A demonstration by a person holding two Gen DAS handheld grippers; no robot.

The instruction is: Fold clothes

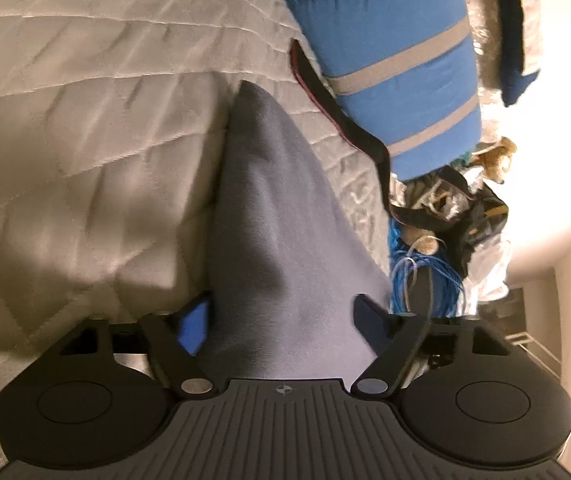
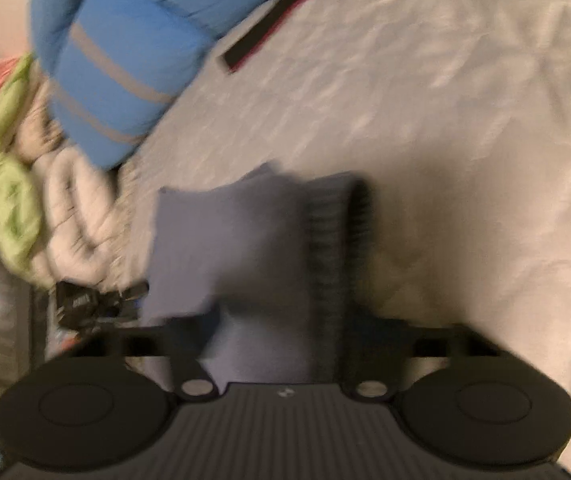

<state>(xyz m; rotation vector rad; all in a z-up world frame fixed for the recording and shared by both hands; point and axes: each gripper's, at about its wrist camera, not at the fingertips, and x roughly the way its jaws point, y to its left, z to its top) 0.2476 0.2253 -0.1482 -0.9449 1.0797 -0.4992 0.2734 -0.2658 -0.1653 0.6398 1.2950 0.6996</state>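
Spanning the gap between the two fingers of the left gripper, a smooth grey-blue garment fills the foreground of the left wrist view. The fingers stand wide apart with the cloth draped between them; whether either blue pad presses the fabric cannot be told. From the fingers the garment narrows to a point that reaches out over a quilted cream bedspread. Beyond the point lies a dark strap with a red edge, and against it a rolled blue bundle with grey stripes. To the right of the roll sits a heap of mixed items, among them a tangle of blue cords.

The right wrist view is blurred. The right gripper also has its fingers spread, and the same garment lies between them, showing a darker ribbed band along its right side. Contact of the fingers with the cloth cannot be made out. Farther out, the bedspread fills the right half of the view. At upper left are the striped blue roll and the strap; beside them are a puffy cream quilted item and a light green fabric.
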